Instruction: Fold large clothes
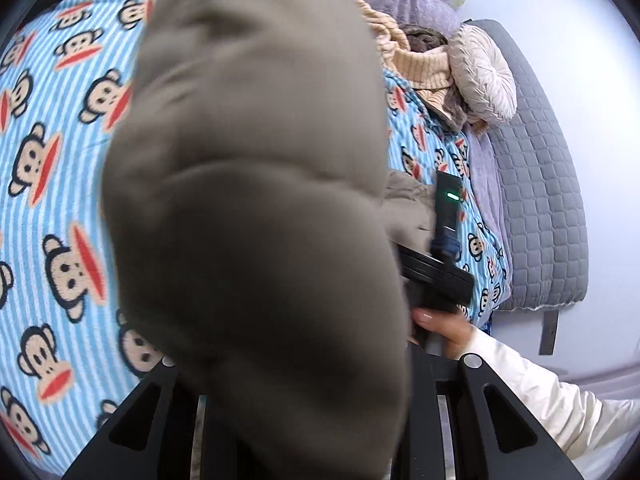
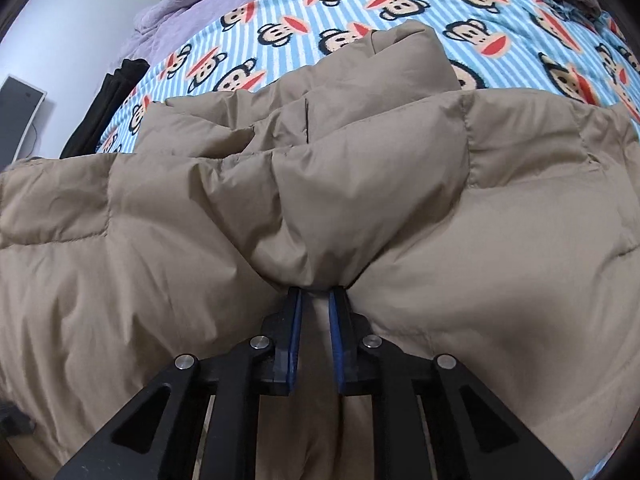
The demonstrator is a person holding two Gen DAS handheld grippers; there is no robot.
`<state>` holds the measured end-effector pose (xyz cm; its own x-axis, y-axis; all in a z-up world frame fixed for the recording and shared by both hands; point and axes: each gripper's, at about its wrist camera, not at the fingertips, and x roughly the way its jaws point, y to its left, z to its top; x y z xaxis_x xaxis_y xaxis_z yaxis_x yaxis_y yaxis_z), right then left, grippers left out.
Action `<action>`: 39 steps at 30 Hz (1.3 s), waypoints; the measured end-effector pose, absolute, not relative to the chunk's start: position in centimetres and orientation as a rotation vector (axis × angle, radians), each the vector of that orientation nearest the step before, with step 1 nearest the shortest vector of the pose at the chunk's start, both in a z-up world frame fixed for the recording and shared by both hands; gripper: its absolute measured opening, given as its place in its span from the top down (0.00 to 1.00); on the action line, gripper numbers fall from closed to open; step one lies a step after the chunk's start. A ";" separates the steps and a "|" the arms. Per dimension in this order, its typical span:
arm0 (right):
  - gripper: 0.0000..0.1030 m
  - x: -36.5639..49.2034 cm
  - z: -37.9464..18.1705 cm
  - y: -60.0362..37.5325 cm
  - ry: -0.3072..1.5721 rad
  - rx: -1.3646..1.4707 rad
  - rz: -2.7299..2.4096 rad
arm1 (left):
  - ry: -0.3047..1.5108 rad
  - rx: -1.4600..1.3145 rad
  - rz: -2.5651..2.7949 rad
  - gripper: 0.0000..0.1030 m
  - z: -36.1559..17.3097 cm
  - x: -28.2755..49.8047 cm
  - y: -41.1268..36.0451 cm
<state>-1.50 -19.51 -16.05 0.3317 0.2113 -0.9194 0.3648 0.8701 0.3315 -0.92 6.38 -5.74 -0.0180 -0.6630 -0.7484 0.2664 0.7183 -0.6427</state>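
Note:
A tan puffer jacket (image 2: pixel 360 208) lies across a blue striped monkey-print blanket (image 2: pixel 360 12) on a bed. My right gripper (image 2: pixel 318 292) is shut on a bunched fold of the jacket, its blue pads (image 2: pixel 295 328) pinching the cloth. In the left wrist view a blurred mass of the same jacket (image 1: pixel 256 184) rises straight from my left gripper (image 1: pixel 316 320) and hides its fingers; the cloth comes out from between its arms, so it is shut on it. The right gripper (image 1: pixel 436 276) also shows there, held by a hand (image 1: pixel 444 328) in a white sleeve.
At the head of the bed lie a round cream cushion (image 1: pixel 484 76), a beige knit garment (image 1: pixel 420 68) and a grey quilted pad (image 1: pixel 540 184). A purple fleece cover (image 2: pixel 192 4) and dark clothing (image 2: pixel 104 108) sit at the bed's left edge, near a white wall.

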 end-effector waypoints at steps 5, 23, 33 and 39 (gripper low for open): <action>0.92 -0.5 -18.5 -21.5 1.257 0.649 -0.074 | 1.415 -0.258 -0.770 0.71 -3.4 -1.8 -0.4; 0.88 -18.2 -13.8 -34.0 1.101 1.011 -0.229 | 1.593 -0.187 -1.151 0.24 -6.9 -0.4 -18.4; 0.31 -26.6 -10.3 -35.2 0.971 1.109 -0.311 | 1.469 0.054 -1.066 0.24 -11.5 -0.9 -27.9; 0.23 -27.6 -8.6 -34.6 0.862 1.175 -0.165 | 1.366 0.184 -1.026 0.24 -11.2 -0.9 -30.1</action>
